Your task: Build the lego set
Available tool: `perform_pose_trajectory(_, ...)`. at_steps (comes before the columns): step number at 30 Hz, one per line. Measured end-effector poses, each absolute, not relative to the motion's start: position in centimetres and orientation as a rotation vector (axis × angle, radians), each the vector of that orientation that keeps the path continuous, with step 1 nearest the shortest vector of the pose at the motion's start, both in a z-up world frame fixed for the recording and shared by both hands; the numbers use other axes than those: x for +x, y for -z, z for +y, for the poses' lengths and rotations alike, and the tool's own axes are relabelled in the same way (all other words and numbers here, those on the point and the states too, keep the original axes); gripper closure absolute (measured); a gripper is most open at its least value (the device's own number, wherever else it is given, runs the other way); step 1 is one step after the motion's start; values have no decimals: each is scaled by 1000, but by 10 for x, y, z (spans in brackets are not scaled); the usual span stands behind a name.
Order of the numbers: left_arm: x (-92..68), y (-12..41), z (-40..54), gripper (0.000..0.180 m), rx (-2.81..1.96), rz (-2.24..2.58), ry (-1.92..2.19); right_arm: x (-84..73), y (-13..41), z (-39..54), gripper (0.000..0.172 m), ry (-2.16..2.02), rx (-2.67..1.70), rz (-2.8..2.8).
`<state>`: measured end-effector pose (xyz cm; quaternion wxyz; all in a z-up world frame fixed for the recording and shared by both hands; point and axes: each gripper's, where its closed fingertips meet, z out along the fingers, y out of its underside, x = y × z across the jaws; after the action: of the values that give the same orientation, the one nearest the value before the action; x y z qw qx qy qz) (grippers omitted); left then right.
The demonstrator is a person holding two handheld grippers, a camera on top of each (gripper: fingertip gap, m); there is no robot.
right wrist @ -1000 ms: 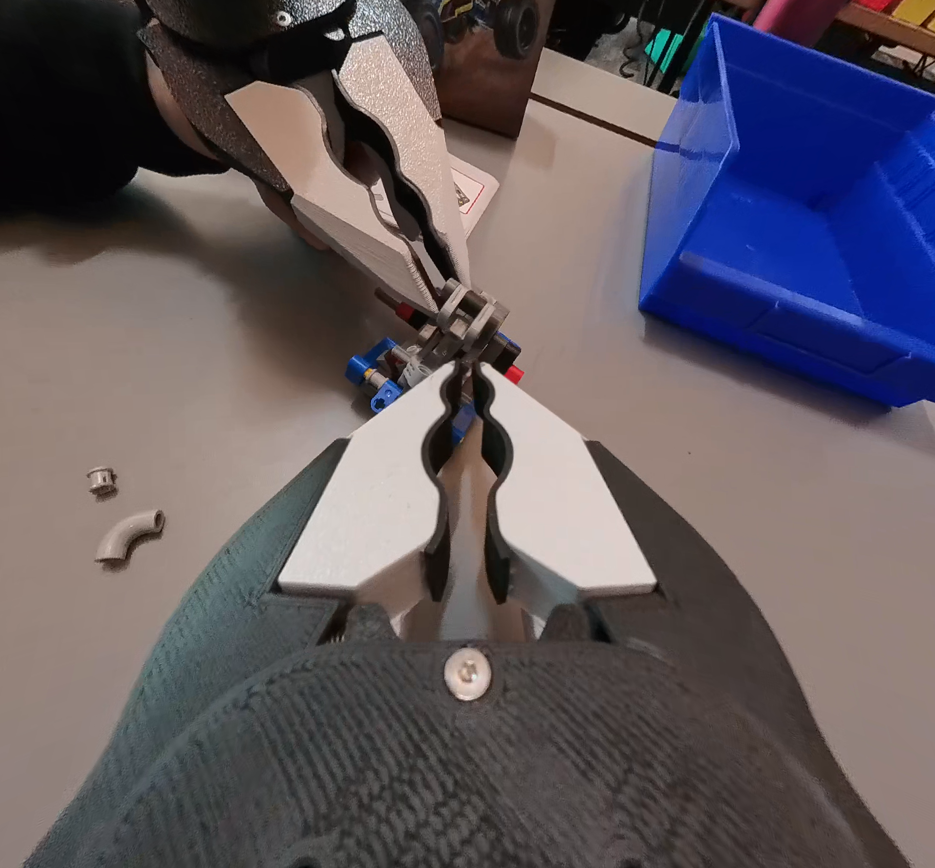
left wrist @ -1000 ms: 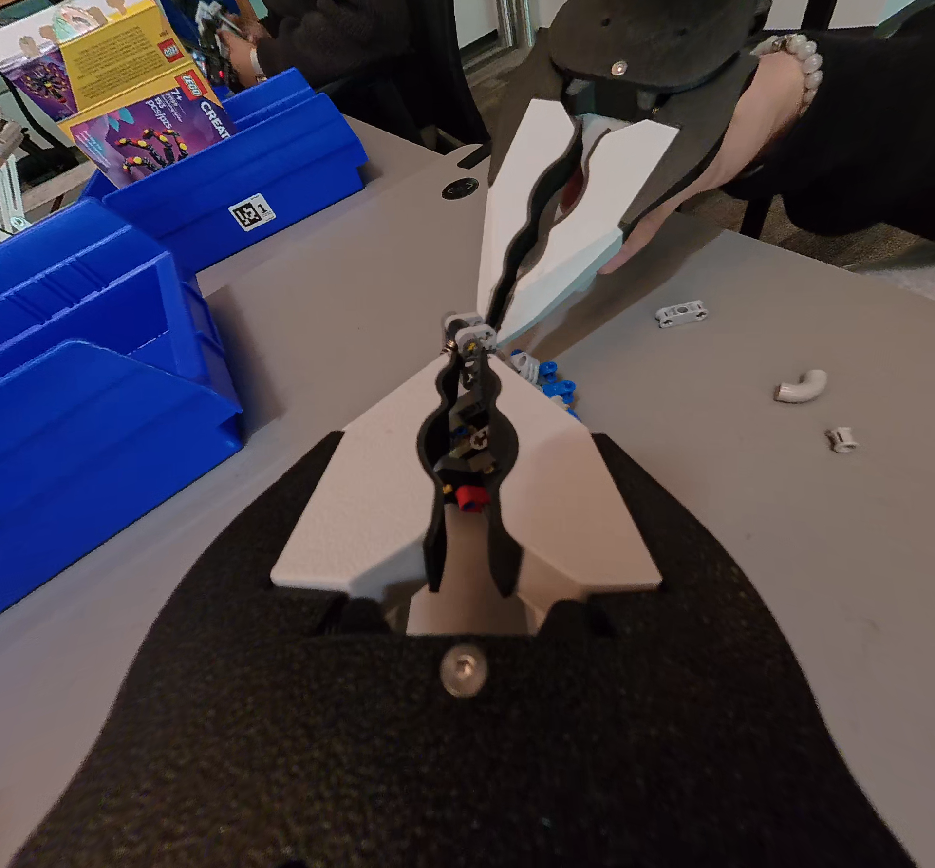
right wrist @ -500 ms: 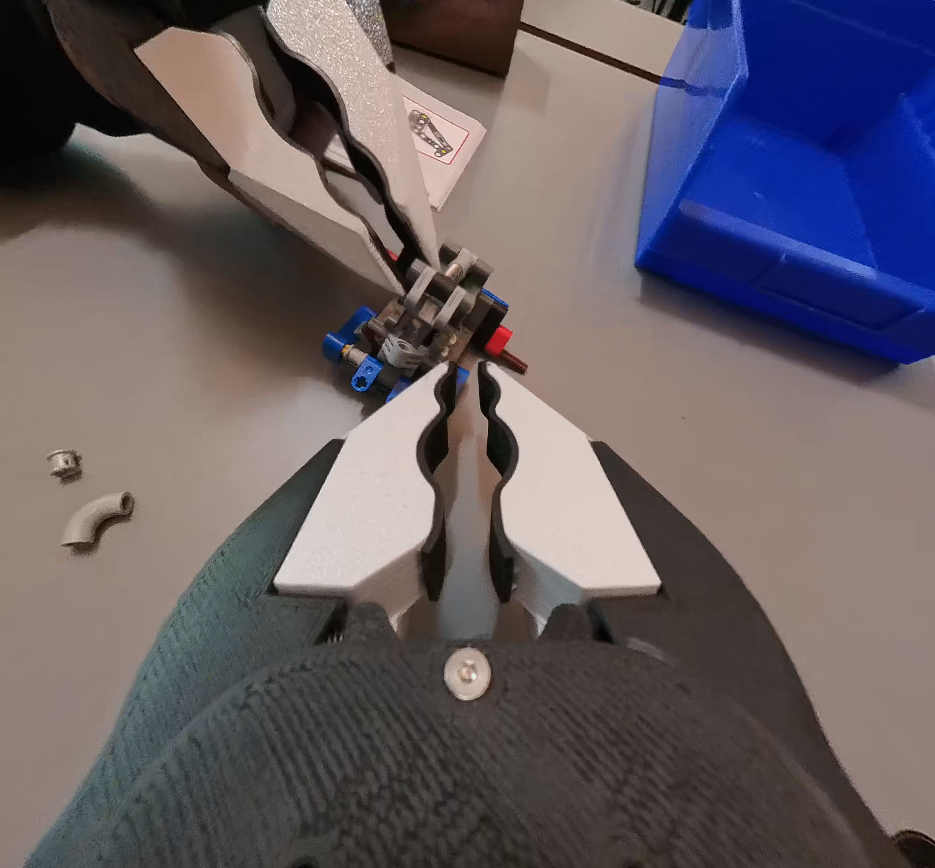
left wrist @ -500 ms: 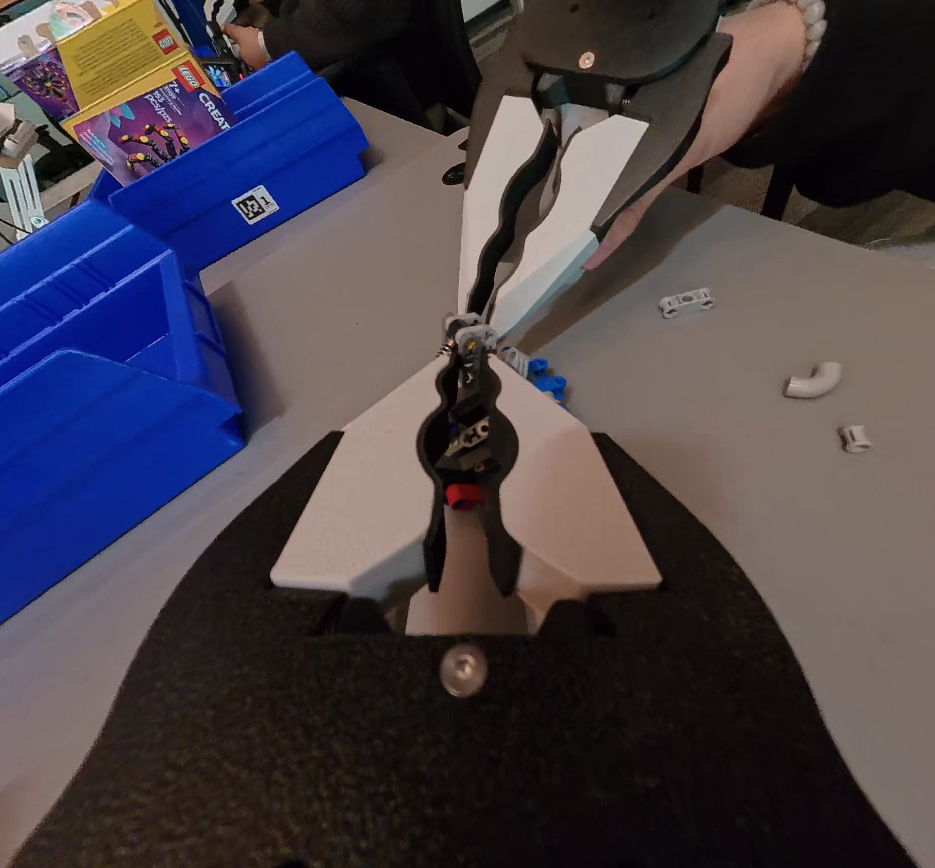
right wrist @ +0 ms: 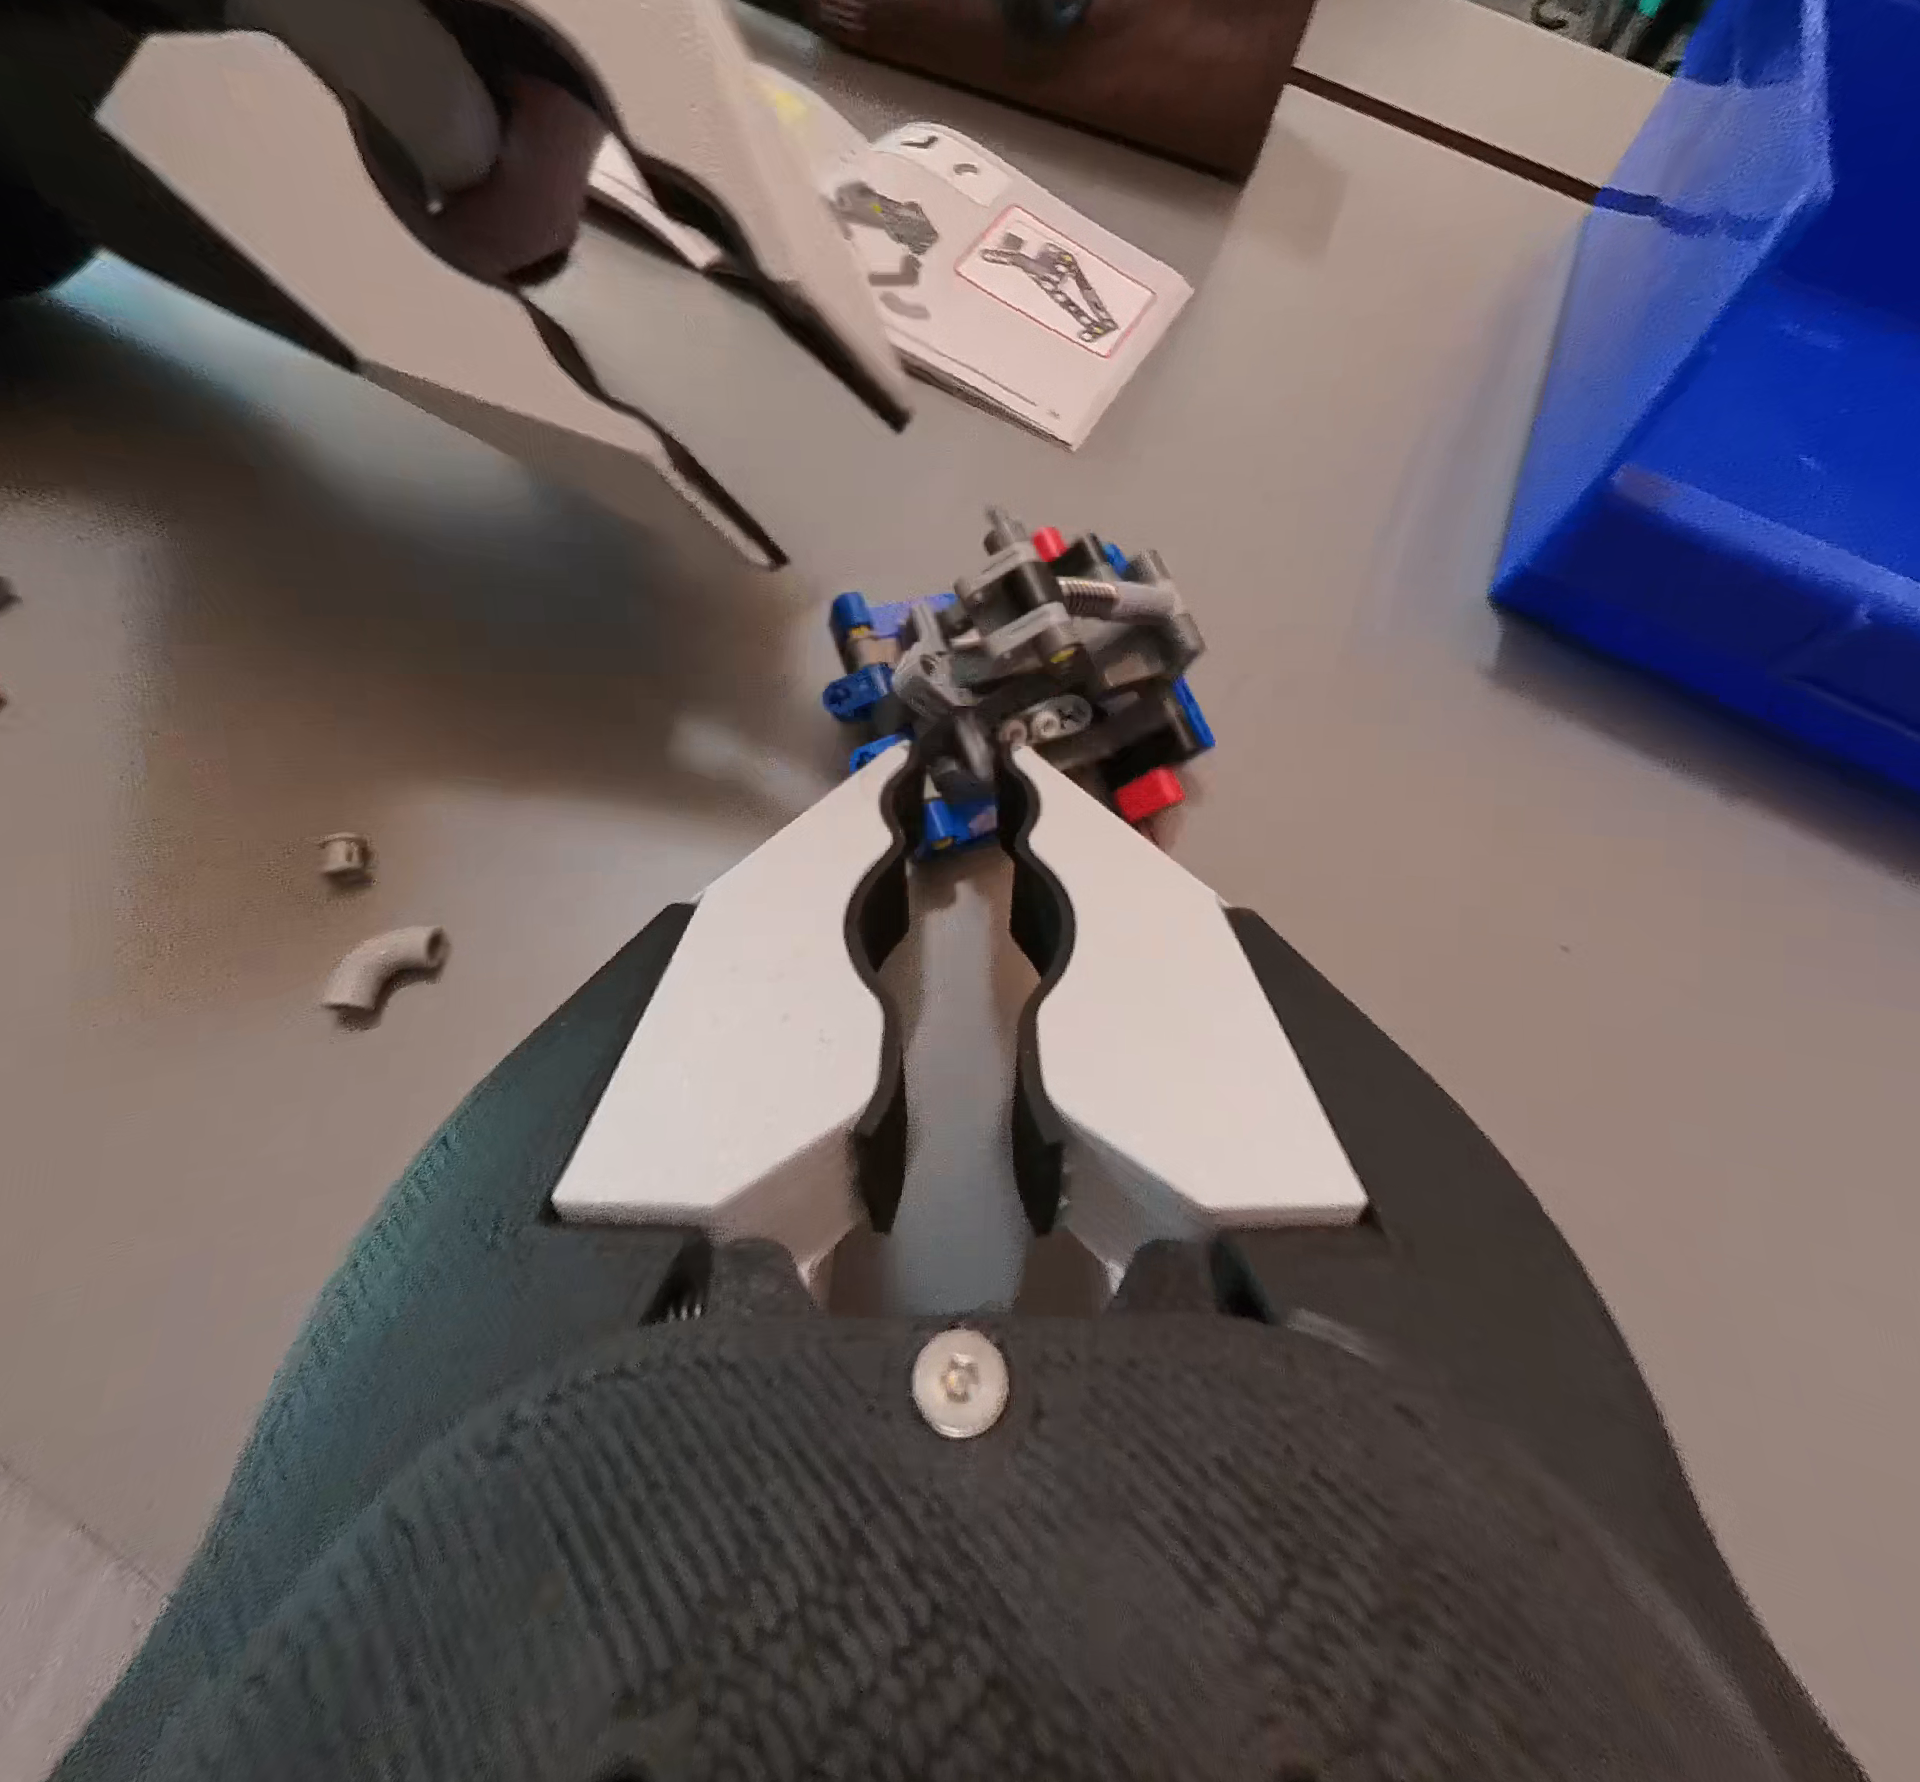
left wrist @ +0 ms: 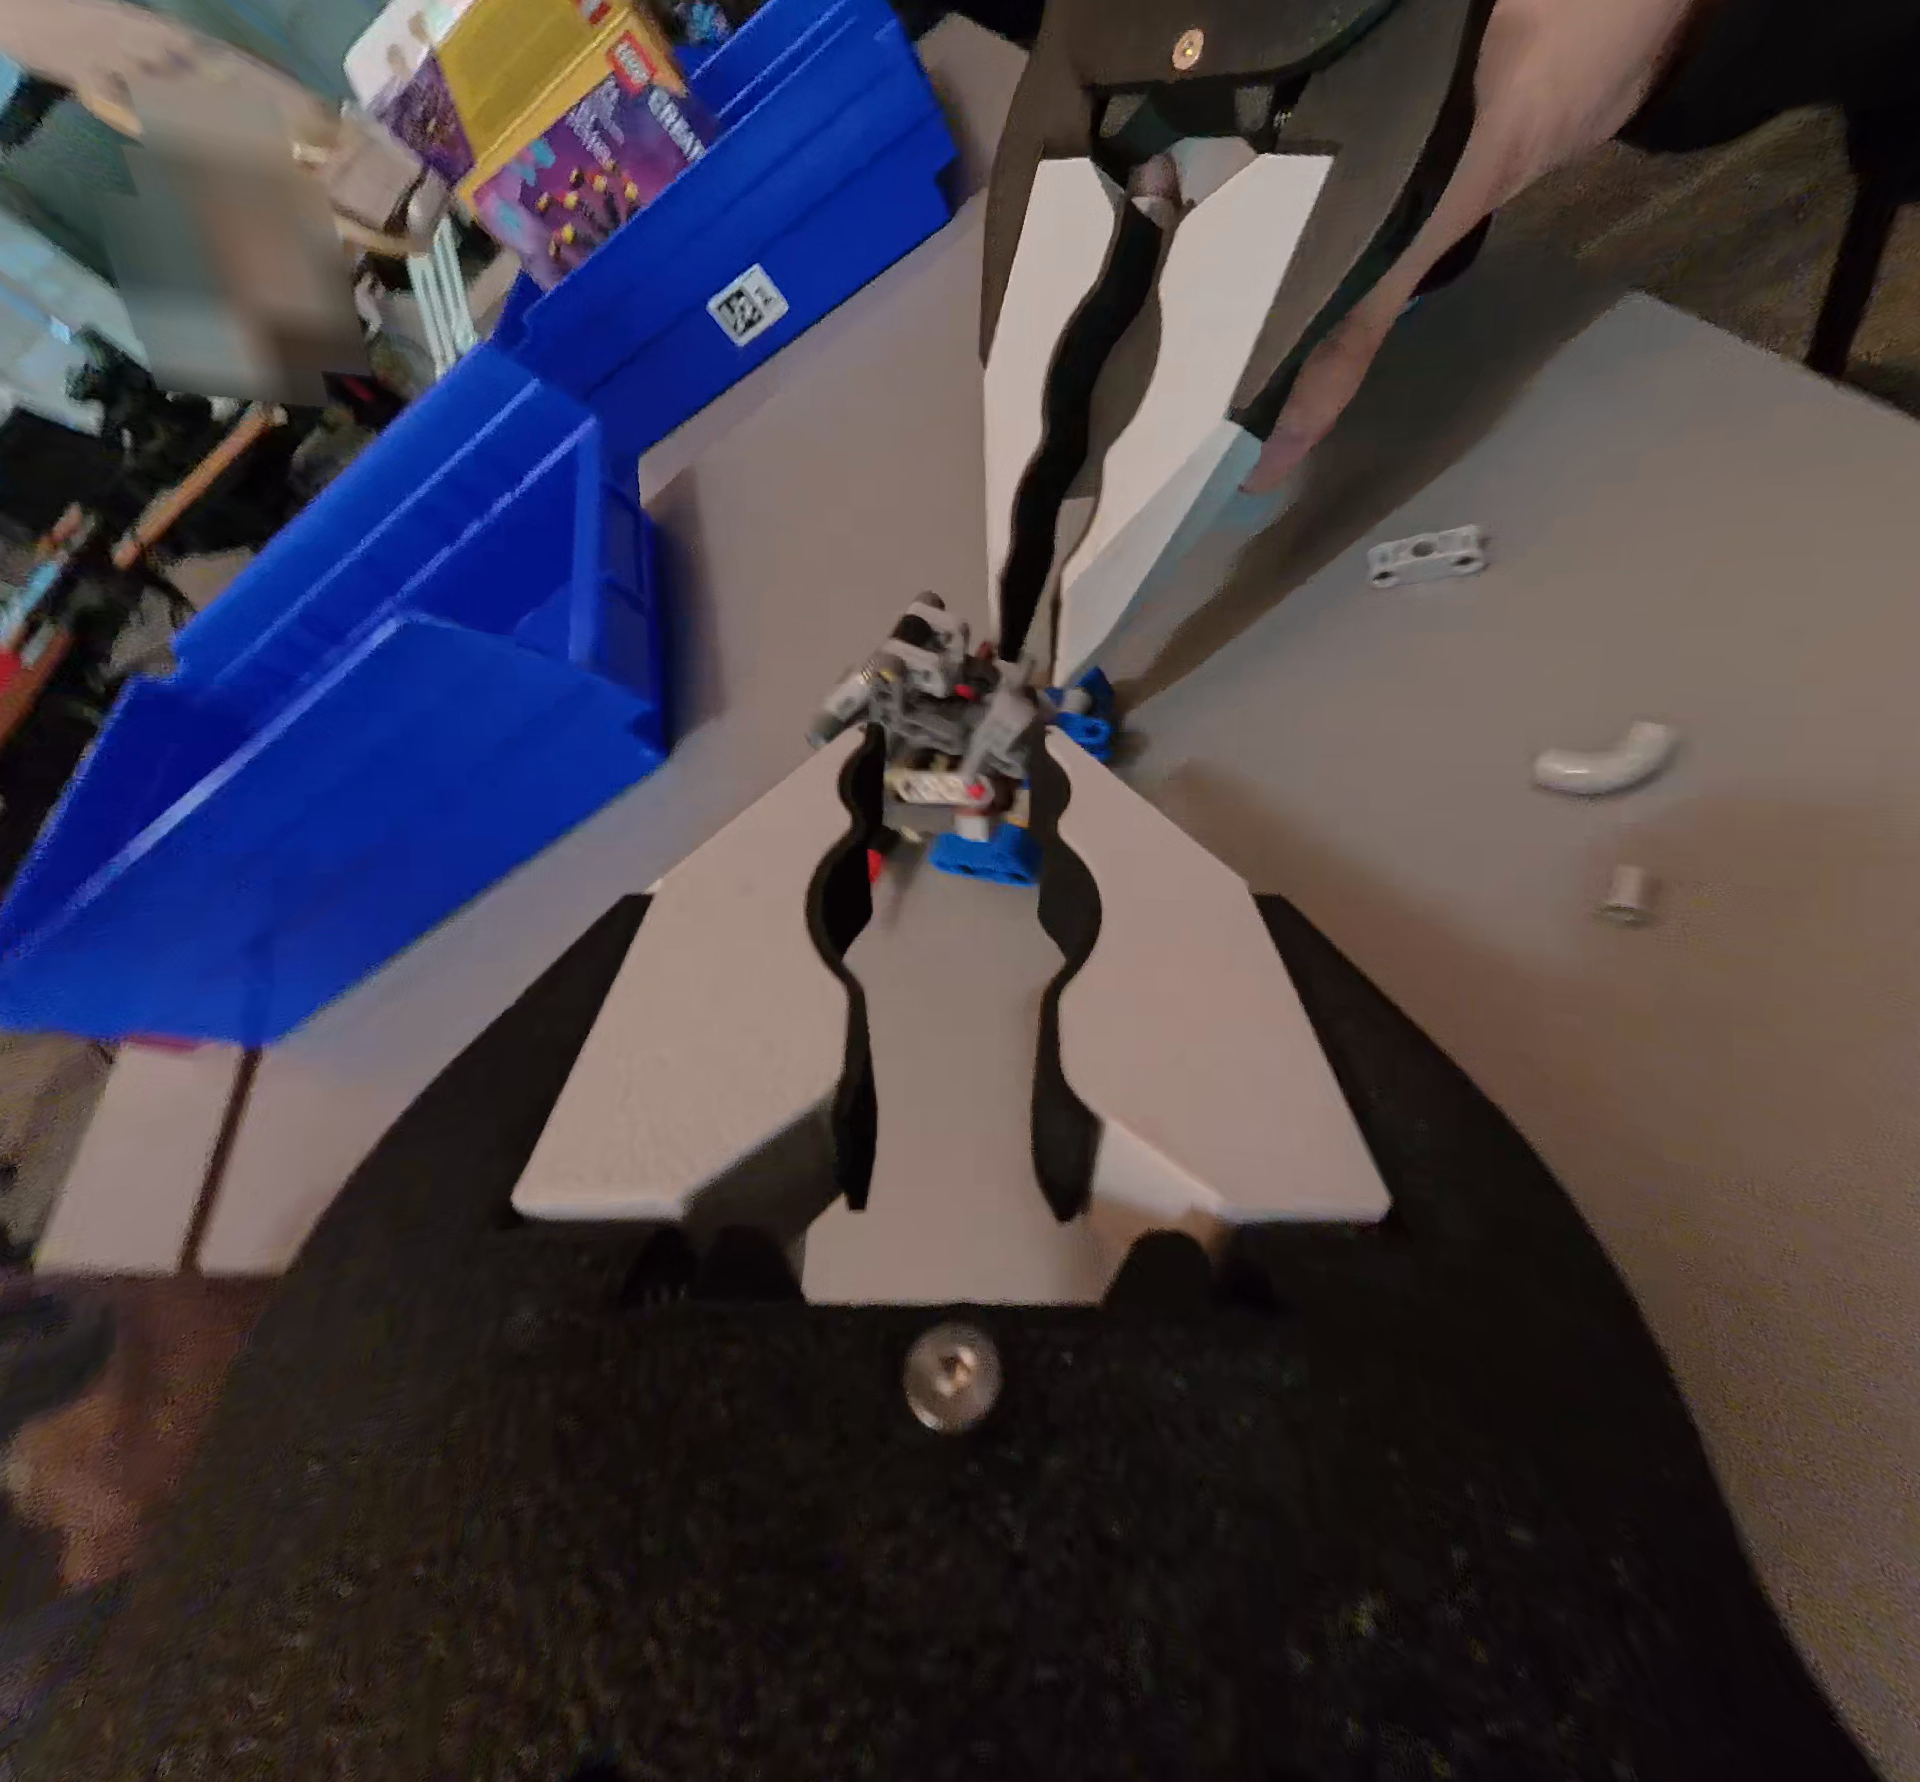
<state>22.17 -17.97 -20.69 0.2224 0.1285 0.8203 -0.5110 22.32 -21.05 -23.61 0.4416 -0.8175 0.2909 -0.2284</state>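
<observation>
A small toy-brick assembly [left wrist: 935,724] of grey, black, blue and red parts sits on the grey table [left wrist: 1558,1109]. My left gripper [left wrist: 951,766] is open wide, with the assembly at its tips but not pressed. In the right wrist view it [right wrist: 836,491] hangs spread apart, up and left of the assembly [right wrist: 1039,652], and clear of it. My right gripper [right wrist: 961,776] is closed narrowly on a grey link at the assembly's near side. In the left wrist view it [left wrist: 1023,652] comes down from above onto the same spot.
Blue bins stand to the left [left wrist: 364,745] and to the right in the right wrist view [right wrist: 1714,433]. An instruction booklet [right wrist: 1018,298] lies behind the assembly. A grey curved tube [left wrist: 1600,766], a small bush [left wrist: 1626,891] and a grey connector [left wrist: 1429,553] lie loose. A toy box [left wrist: 551,101] rests in a far bin. There is about 5 cm between the tips of the two grippers. My right gripper's tips are some 9 cm from the grey connector [left wrist: 1429,553].
My left gripper, shut on the assembly before, has opened wide and let it go. My right gripper has moved in and closed on the assembly's grey link. The assembly has turned.
</observation>
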Motion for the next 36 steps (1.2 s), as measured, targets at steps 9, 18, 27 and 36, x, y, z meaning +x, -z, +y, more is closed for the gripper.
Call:
perform_pose_trajectory(9,223,193,-81,156,-30,1864,1269,228,227,-231,160,690,-1998,669)
perform_pose_trajectory(18,249,236,-65,163,87,1895,810,247,255,-243,160,745,-2189,705)
perform_pose_trajectory(27,257,260,-56,180,93,1978,649,267,262,-265,171,859,-2223,831)
perform_pose_trajectory(36,257,260,-57,180,138,1930,608,280,259,-278,172,1203,-2260,777)
